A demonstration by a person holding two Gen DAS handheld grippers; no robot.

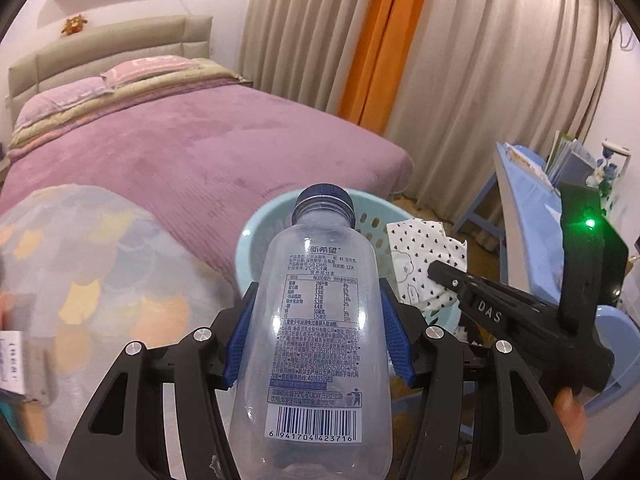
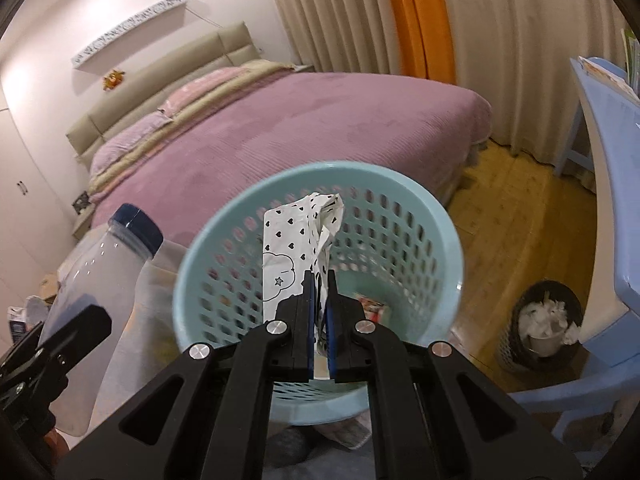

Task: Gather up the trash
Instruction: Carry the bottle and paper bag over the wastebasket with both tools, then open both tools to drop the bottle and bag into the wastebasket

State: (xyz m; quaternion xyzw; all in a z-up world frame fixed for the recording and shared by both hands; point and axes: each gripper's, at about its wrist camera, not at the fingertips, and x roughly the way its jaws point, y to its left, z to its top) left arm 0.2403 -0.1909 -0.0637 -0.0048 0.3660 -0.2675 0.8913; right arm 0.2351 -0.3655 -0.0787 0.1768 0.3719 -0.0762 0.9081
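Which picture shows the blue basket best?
The right wrist view. There the blue basket shows its whole round rim, its holey wall and part of the inside, behind the paper held in the right tongs. In the left wrist view the bottle and the paper hide most of it; only parts of the rim show.

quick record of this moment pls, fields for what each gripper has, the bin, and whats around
left hand-held gripper: shut on clear plastic bottle, blue cap on
right hand-held gripper: shut on heart-print wrapper, over the basket's opening
light blue basket: perforated wall, some trash at the bottom
other bin: dark bin on the wood floor, holding white paper
surroundings: bed with purple cover, blue chair
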